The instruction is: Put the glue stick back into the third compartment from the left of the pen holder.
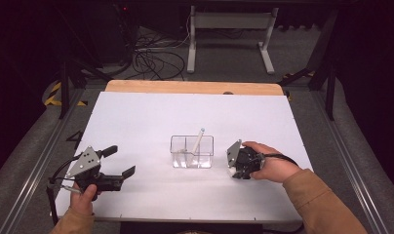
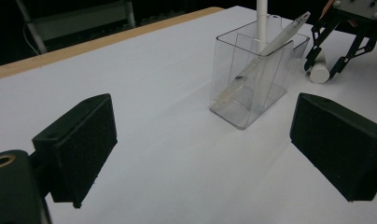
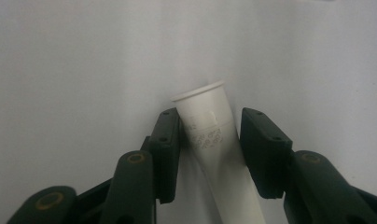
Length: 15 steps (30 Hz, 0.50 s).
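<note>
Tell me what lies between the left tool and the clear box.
Only bare white table lies between the left tool and the clear box, per the left gripper view.

Open table, one box mid-frame

The clear box (image 1: pixel 192 151) with its slanted pen (image 1: pixel 198 139) blocks the table's (image 1: pixel 136 117) centre; left, upper and lower stretches lie open for passing.

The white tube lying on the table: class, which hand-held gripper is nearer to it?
Right. The right hand-held gripper has the white tube between its jaws, beside the clear box; the left hand-held gripper sits well beyond that box, jaws open.
</note>
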Each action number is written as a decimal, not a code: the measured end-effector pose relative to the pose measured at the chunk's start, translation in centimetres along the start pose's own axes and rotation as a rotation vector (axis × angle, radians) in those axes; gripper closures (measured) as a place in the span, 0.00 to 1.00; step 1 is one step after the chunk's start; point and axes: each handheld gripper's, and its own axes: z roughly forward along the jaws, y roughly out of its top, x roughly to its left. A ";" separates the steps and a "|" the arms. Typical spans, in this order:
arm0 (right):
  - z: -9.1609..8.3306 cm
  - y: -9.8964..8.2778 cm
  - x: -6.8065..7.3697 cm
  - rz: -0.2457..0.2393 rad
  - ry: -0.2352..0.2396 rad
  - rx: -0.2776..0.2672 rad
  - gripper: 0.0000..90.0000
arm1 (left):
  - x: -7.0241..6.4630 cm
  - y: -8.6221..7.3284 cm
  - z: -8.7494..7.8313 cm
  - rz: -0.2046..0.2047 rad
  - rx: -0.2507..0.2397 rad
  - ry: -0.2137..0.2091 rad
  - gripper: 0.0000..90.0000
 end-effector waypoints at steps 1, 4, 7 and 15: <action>0.0 0.0 0.0 -0.003 0.001 0.001 0.68 | 0.0 0.0 0.0 0.000 0.000 -0.001 0.09; -0.1 0.1 0.1 -0.024 -0.004 0.006 0.71 | -0.1 0.0 0.0 0.001 0.002 -0.002 0.09; -0.1 0.1 0.2 -0.034 -0.016 0.018 0.74 | 0.0 0.0 0.0 0.000 0.001 -0.001 0.09; -1.9 -0.1 0.3 -0.022 -0.056 -0.078 0.75 | 0.0 0.0 -0.1 0.002 0.001 0.003 0.09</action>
